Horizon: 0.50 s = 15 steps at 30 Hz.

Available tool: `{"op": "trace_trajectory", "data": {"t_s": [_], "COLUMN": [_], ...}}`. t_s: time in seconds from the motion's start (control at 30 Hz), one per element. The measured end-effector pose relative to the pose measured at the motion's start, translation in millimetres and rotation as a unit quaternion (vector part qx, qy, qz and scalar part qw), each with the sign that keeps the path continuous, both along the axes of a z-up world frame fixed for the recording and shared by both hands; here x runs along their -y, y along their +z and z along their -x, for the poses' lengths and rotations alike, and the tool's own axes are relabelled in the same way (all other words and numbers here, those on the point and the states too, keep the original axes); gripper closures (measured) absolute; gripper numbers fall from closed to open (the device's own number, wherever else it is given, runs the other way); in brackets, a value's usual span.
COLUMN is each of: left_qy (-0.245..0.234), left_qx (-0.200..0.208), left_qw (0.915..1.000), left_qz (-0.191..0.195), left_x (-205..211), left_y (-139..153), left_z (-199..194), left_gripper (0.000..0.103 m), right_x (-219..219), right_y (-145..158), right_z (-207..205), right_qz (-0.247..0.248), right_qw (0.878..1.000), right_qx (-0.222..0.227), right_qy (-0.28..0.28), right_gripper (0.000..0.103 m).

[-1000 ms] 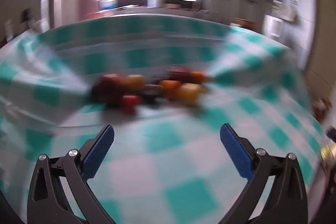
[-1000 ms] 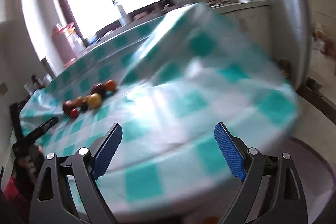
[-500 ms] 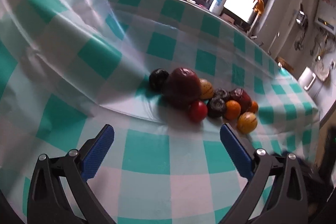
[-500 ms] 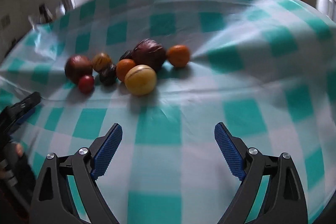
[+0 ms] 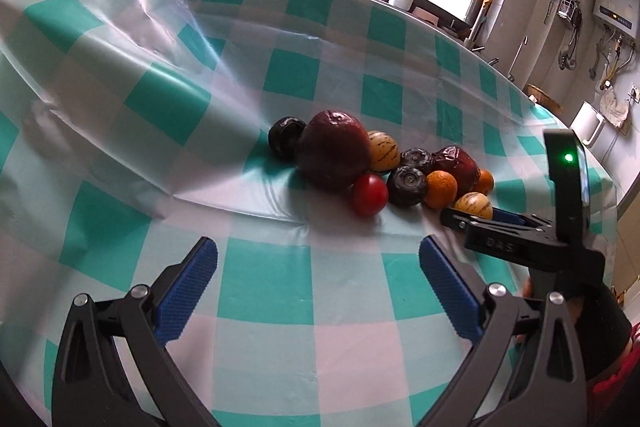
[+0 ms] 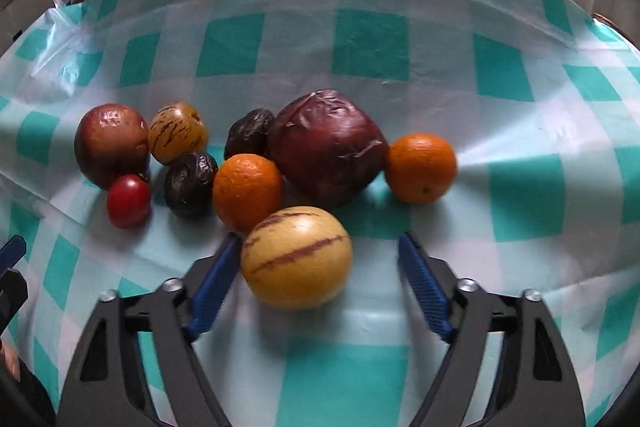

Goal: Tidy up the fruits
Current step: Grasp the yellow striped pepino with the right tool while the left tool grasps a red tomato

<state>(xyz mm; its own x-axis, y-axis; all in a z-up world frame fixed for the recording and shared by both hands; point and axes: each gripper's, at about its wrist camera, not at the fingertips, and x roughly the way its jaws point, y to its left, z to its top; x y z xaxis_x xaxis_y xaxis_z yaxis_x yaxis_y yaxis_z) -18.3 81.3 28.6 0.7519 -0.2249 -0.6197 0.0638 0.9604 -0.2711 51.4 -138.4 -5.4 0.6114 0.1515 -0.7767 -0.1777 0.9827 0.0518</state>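
Right gripper (image 6: 316, 259): jaws have just been closing and now stand partly open around the yellow striped melon (image 6: 296, 257). The left pad sits at the melon's skin, contact uncertain; the right pad stands clear of it with a visible gap. Not gripped yet; the melon rests on the checked tablecloth (image 6: 372, 43).

Fruit pile lies just ahead of the right gripper's tips. Directly beyond the melon: an orange (image 6: 247, 190), touching the melon's far left edge. Ahead and slightly right: a large dark red wrinkled fruit (image 6: 328, 147), with a 2nd orange (image 6: 421, 167) to its right. Ahead left: 2 dark wrinkled passion fruits (image 6: 190, 185), a small red tomato (image 6: 128, 201), a smaller striped melon (image 6: 178, 131), a round reddish-brown fruit (image 6: 112, 143) at far left.

Left gripper (image 5: 318, 263): jaws wide open, nothing between them, only tablecloth below. The pile sits ahead of it and slightly right, well clear of its tips. The right gripper's body enters the left wrist view at right, its tips at the near melon (image 5: 474, 205).
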Motion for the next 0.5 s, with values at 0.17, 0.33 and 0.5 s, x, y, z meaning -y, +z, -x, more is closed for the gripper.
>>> {"op": "trace_trajectory", "data": {"t_s": [0.17, 0.33, 0.5], "left_qy": [-0.002, -0.004, -0.023], "left_qx": [-0.002, -0.006, -0.007], "left_qw": [1.0, 1.0, 0.9997], "left_qz": [0.001, 0.006, 0.002], "left_x": [0.9, 0.1, 8.2], "left_y": [-1.7, -3.4, -3.9], "left_z": [-0.8, -2.4, -2.0], "left_gripper": [0.002, 0.002, 0.002], "right_x": [4.1, 34.0, 73.2], "right_y": [2.2, 6.3, 6.0], "right_z": [8.1, 24.0, 32.6], "right_qz": [-0.029, -0.152, -0.25], "right_qw": [1.0, 0.988, 0.966], "right_qx": [0.007, 0.024, 0.054], "right_qy": [0.008, 0.003, -0.03], "right_gripper": [0.058, 0.059, 0.058]}}
